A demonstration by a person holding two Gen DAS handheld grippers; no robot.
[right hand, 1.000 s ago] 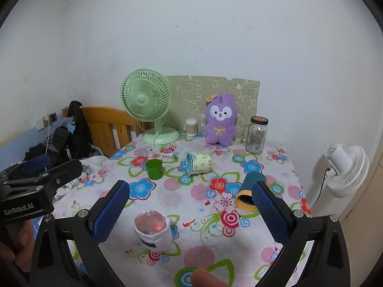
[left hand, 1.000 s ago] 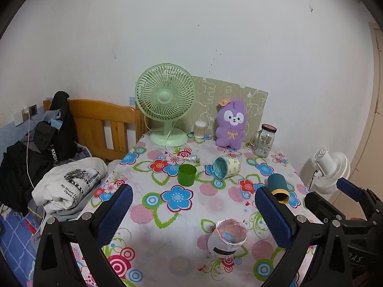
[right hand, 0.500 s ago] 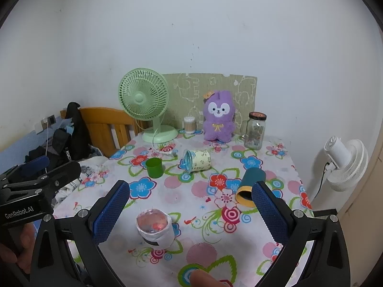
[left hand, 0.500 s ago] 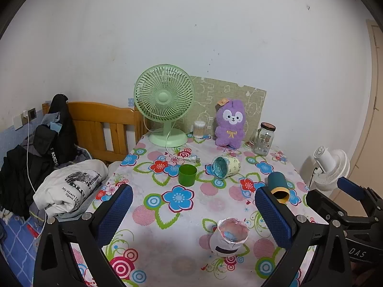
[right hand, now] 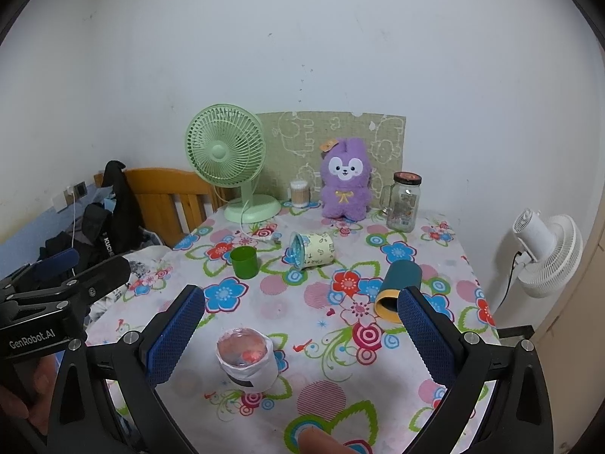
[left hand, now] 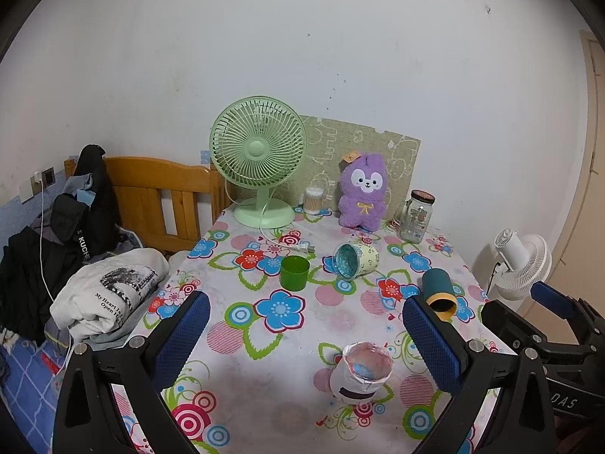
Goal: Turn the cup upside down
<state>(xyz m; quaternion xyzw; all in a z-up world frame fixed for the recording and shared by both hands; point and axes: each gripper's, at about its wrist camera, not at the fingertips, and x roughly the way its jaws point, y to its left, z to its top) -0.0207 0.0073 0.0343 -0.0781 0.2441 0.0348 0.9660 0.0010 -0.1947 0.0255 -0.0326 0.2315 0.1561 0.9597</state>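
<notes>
Several cups are on the floral tablecloth [left hand: 264, 340]. A white paper cup [left hand: 363, 372] [right hand: 245, 359] stands upright near the front. A small green cup [left hand: 294, 273] [right hand: 244, 262] stands upright in the middle. A pale yellow cup [left hand: 355, 260] [right hand: 312, 248] and a teal cup with a yellow rim [left hand: 438, 293] [right hand: 397, 289] lie on their sides. My left gripper [left hand: 306, 340] is open and empty above the front of the table. My right gripper [right hand: 300, 335] is open and empty, with the white cup low between its fingers.
A green desk fan [left hand: 259, 159], a cotton swab jar [left hand: 314, 200], a purple plush toy [left hand: 363, 191] and a glass jar [left hand: 416, 215] stand along the back. Clothes [left hand: 109, 295] and a wooden bed frame [left hand: 159, 193] are left. A white fan [left hand: 522, 261] stands right.
Both grippers have drifted slightly; the scene sits a little lower and nearer in view. Nothing on the table has moved.
</notes>
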